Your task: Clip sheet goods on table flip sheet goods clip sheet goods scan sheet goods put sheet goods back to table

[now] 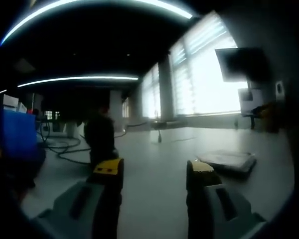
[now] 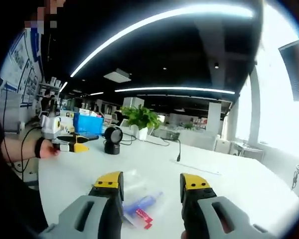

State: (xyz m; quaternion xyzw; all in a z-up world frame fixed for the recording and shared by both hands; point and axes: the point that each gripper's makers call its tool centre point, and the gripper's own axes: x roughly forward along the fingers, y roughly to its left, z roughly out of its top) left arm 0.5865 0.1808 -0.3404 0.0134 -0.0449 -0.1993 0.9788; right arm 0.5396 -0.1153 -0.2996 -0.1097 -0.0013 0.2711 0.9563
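Parted yellow-tipped jaws of the right gripper (image 2: 152,186) hold nothing, hovering above the flat sheet goods (image 2: 139,205) on the table (image 2: 229,184), apparently lining up a clip, while the left gripper (image 1: 154,174) waits open and empty.

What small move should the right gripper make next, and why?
Probably ease the right gripper down onto the clear packet on the white table: its fingers stand open and empty, with the packet lying flat between and just beyond them, unclipped.

Left gripper (image 1: 154,177) level, jaws parted, empty. Right gripper (image 2: 152,186) likewise parted, empty. Person's hand (image 2: 49,149) at nine o'clock, holding left gripper.
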